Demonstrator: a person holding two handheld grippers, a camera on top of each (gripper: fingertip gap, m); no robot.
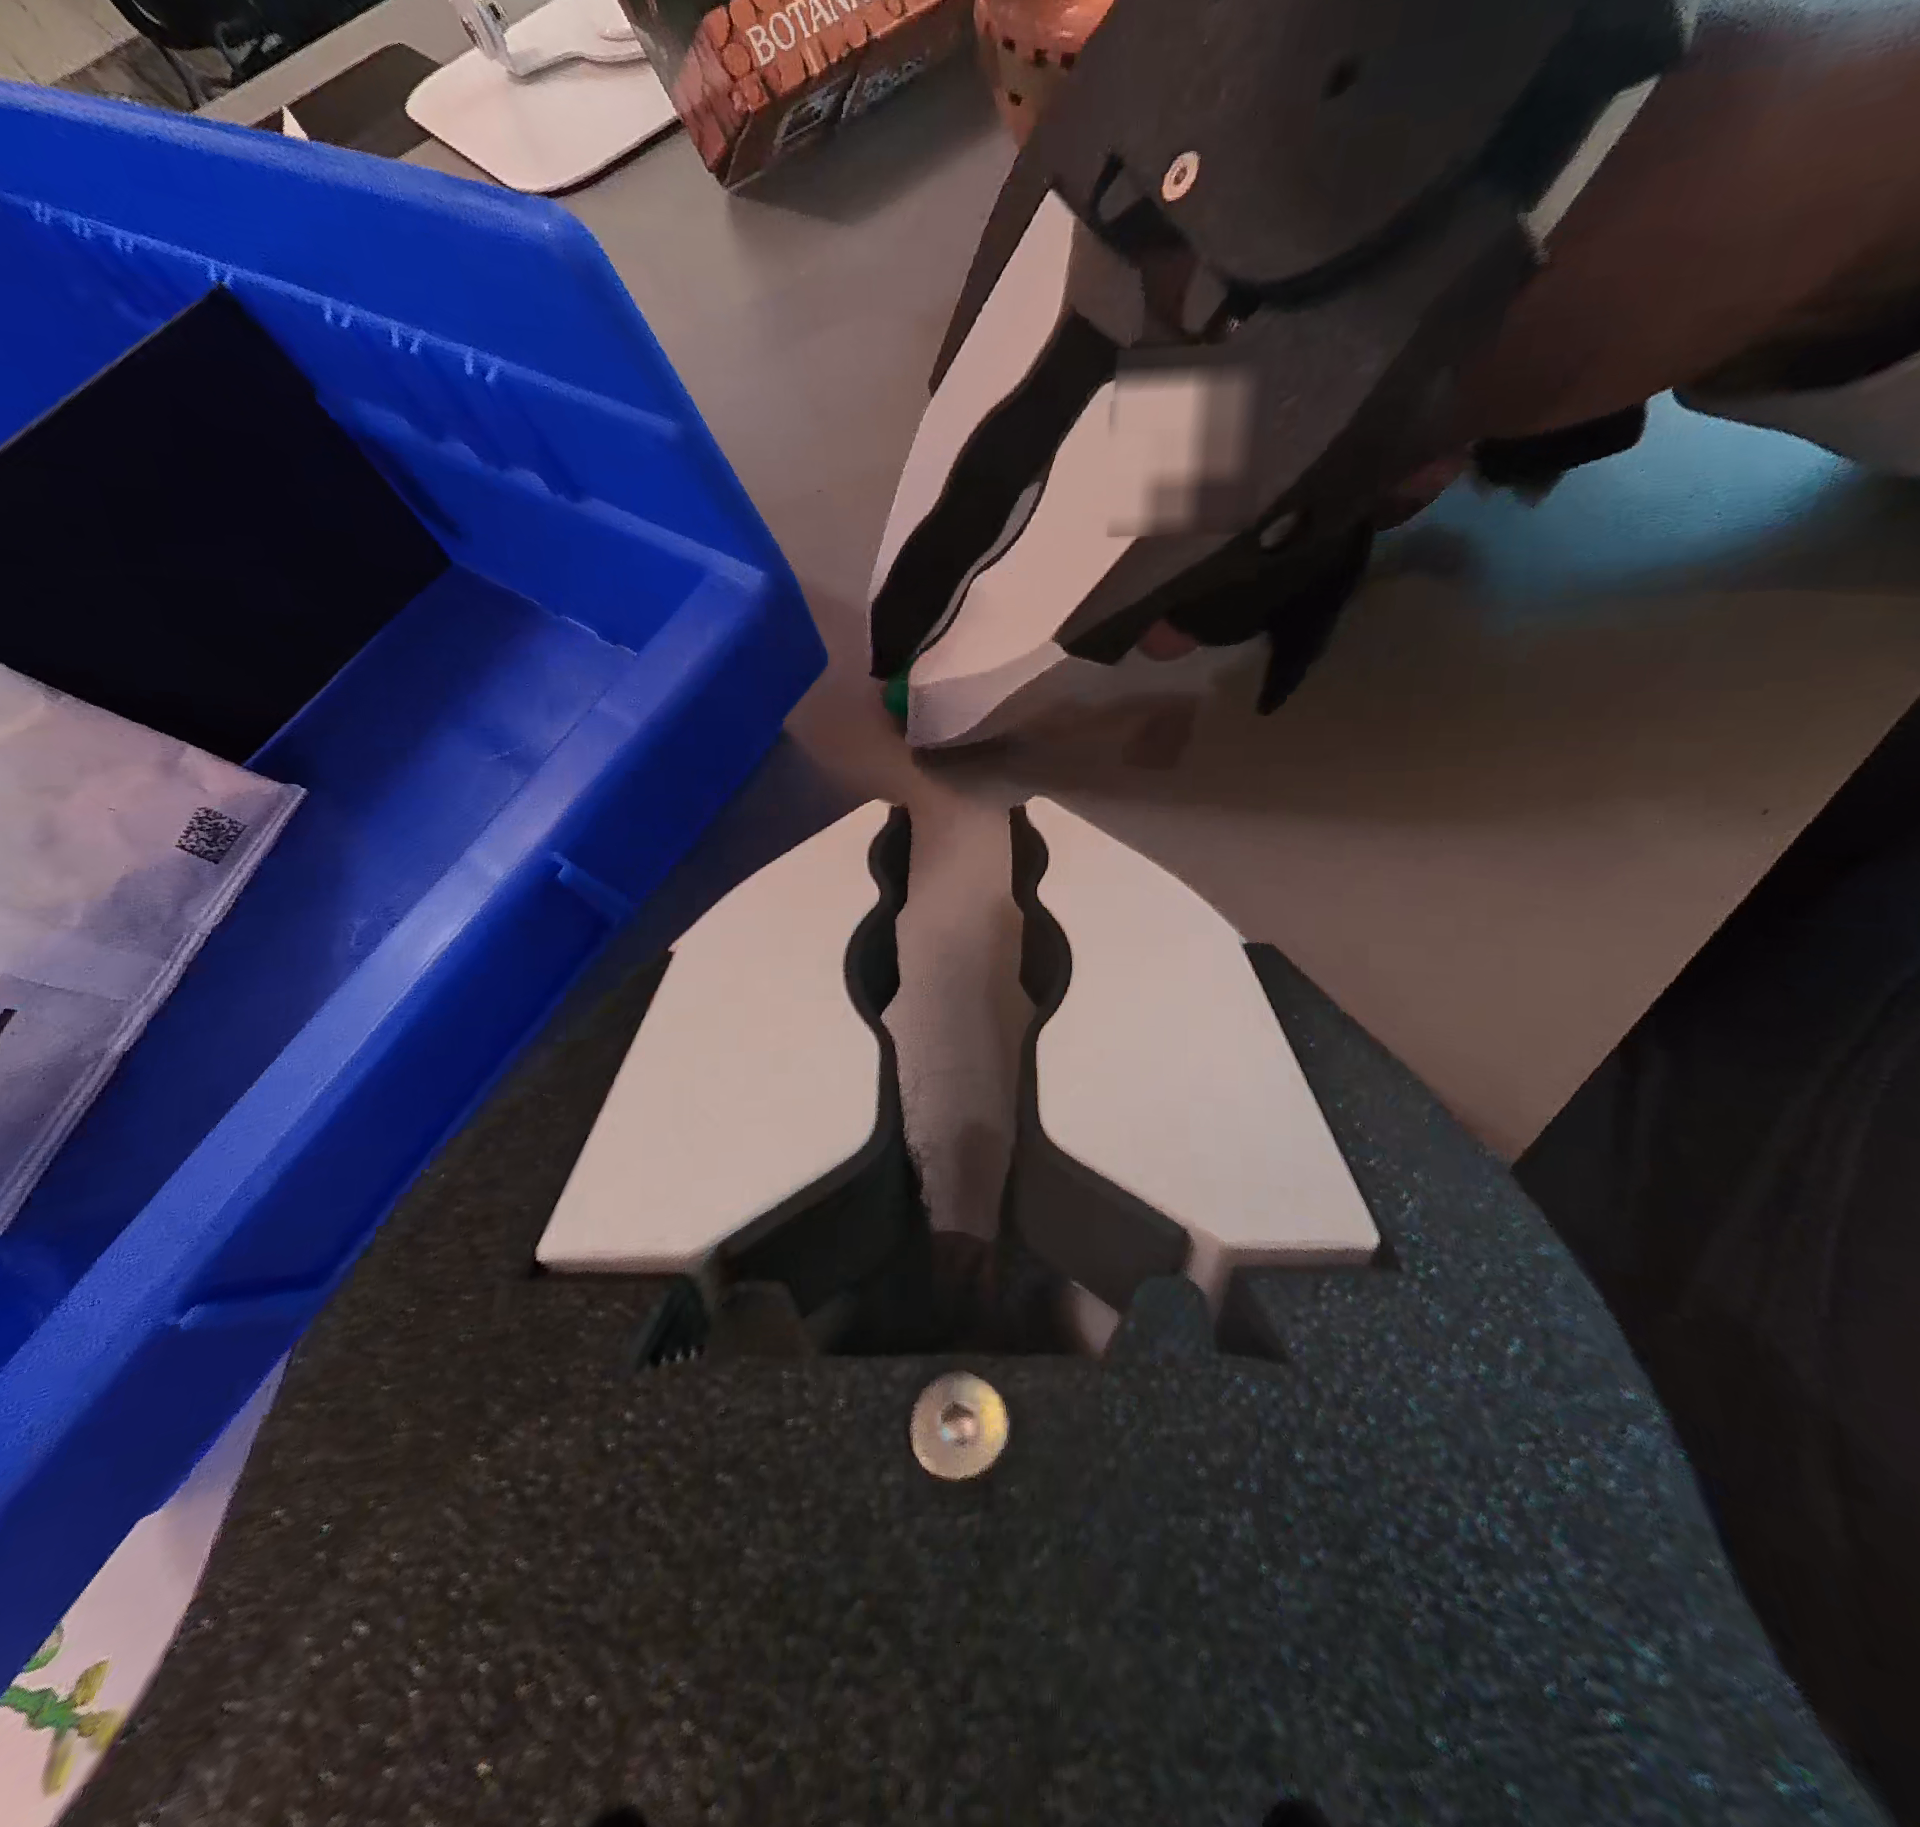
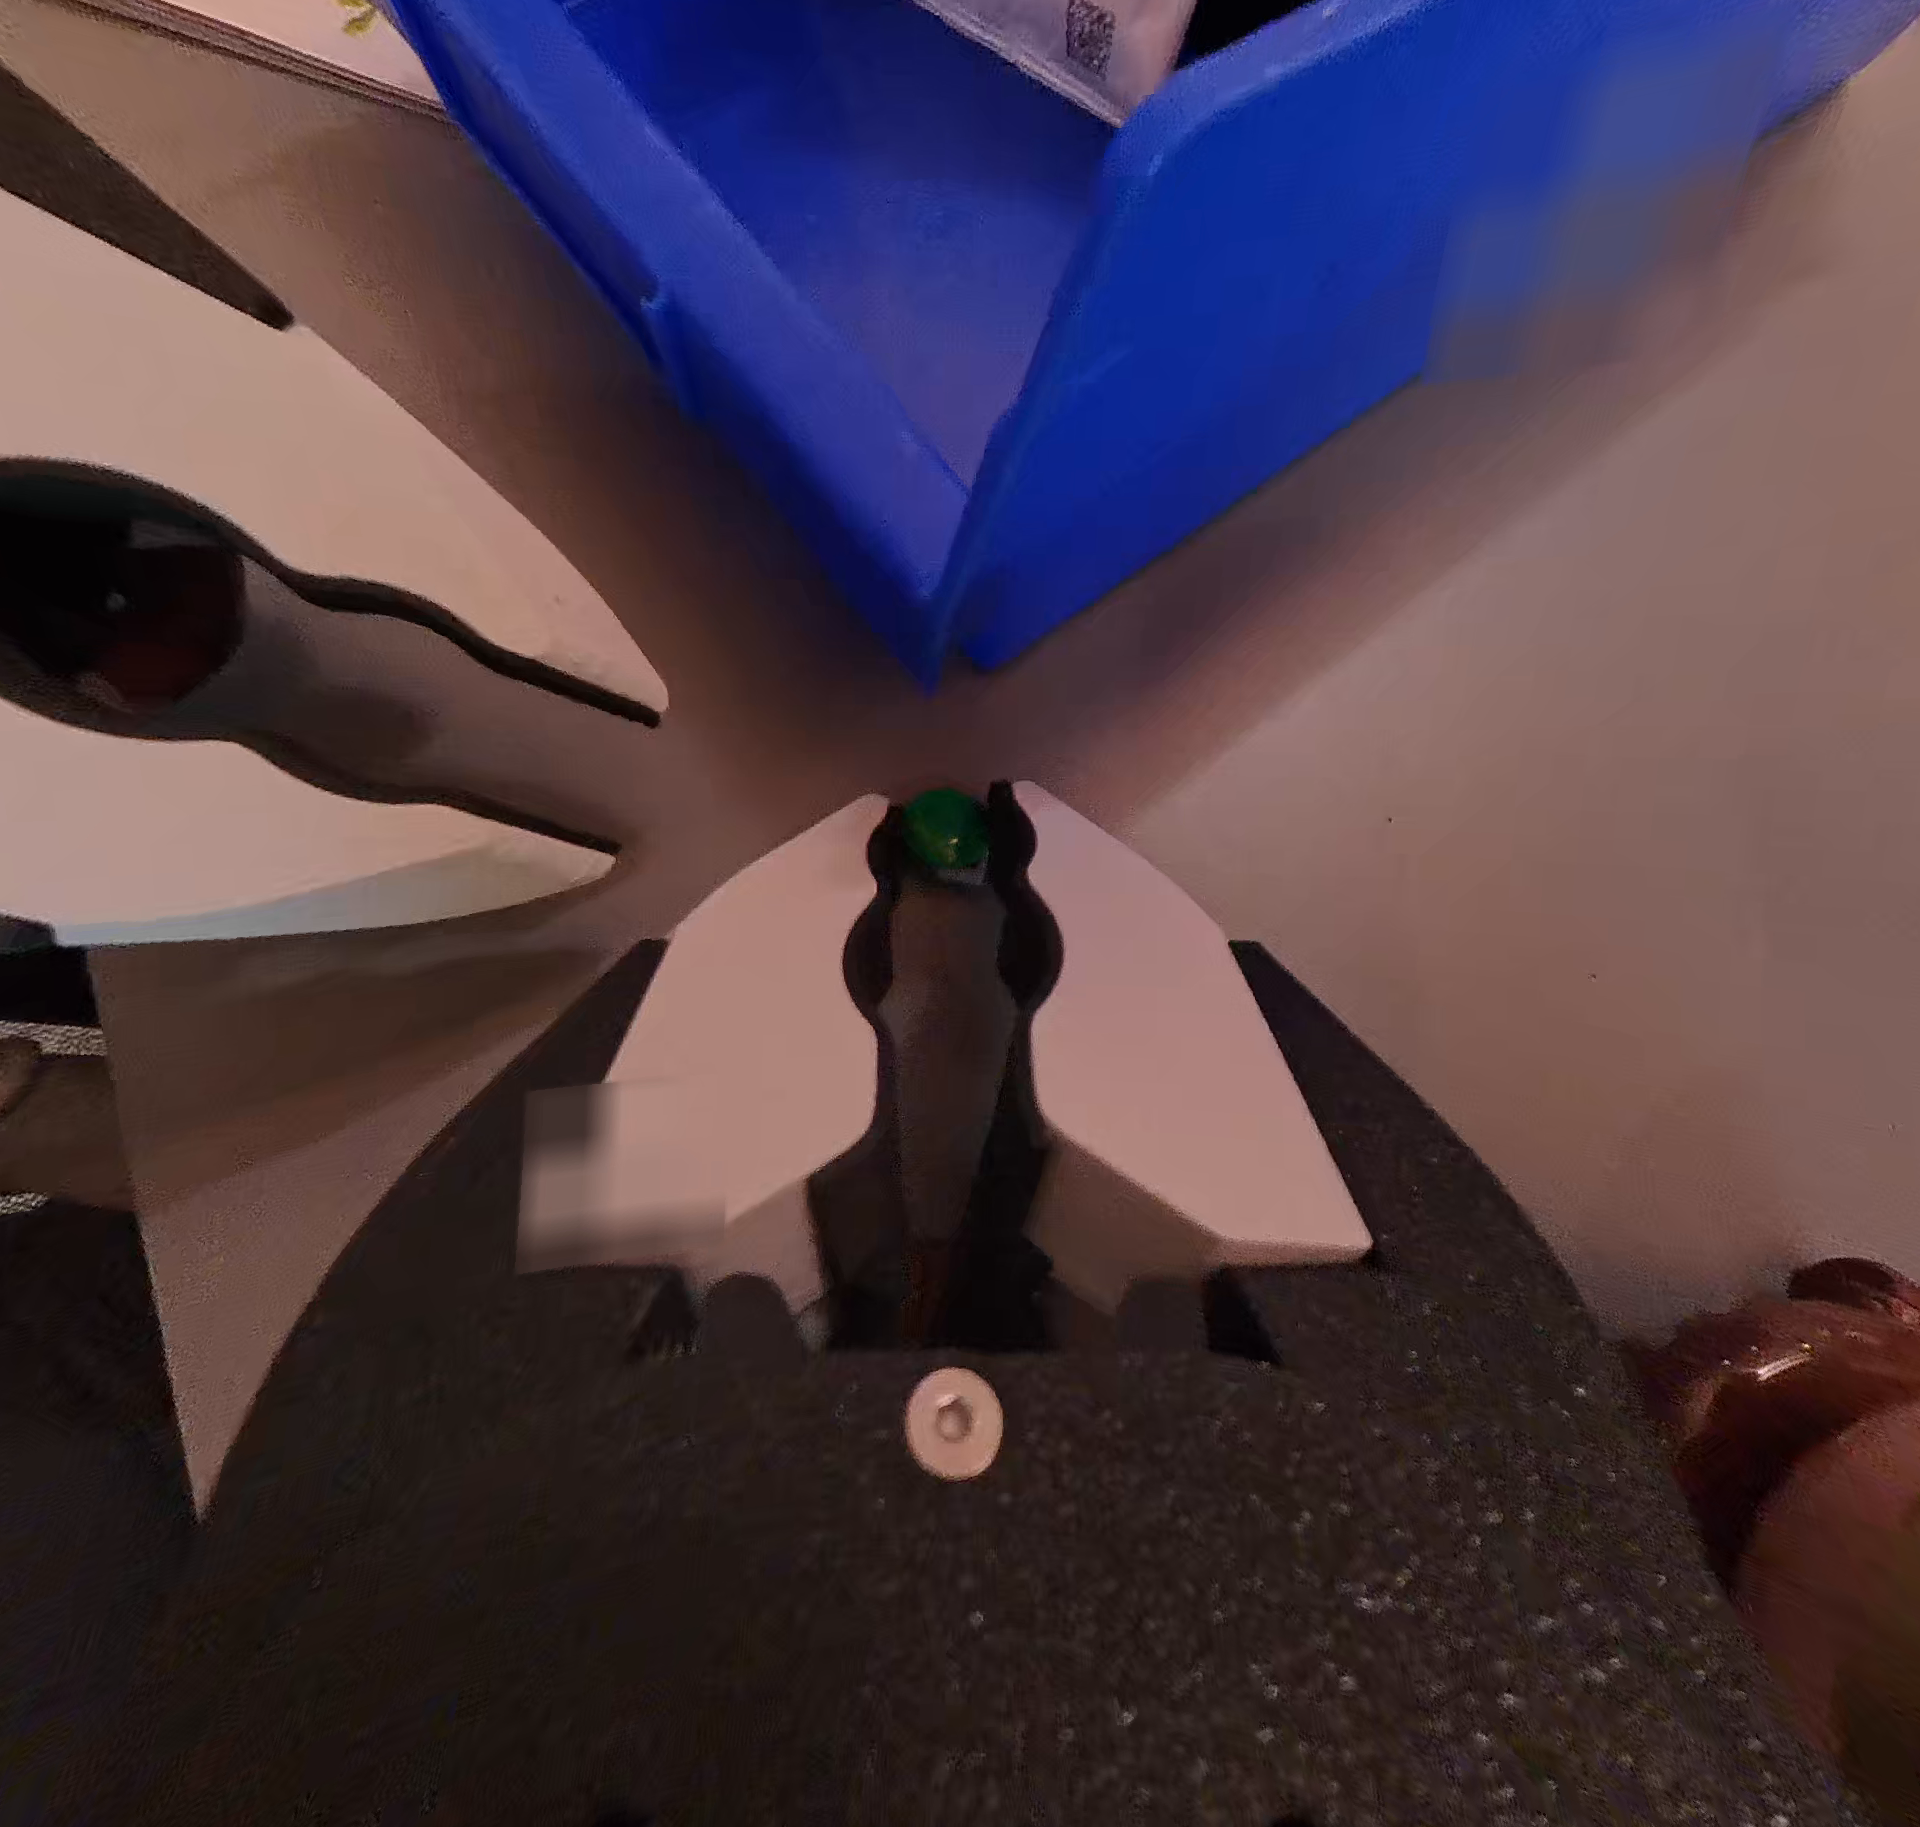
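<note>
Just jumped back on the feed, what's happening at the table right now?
A person is working two handheld grippers close together on the grey table, beside the corner of a blue plastic bin. The right gripper is shut on a small green piece, pinched at its very tips down near the tabletop. The left gripper is open and empty, its tips pointing at that piece from close by. A white plastic bag lies in the bin.

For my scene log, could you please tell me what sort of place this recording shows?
Probably an office or hobby desk: a smooth grey tabletop carries a blue plastic storage bin, a printed cardboard box and a white flat monitor stand. The right hand-held gripper pinches a small green piece.
</note>
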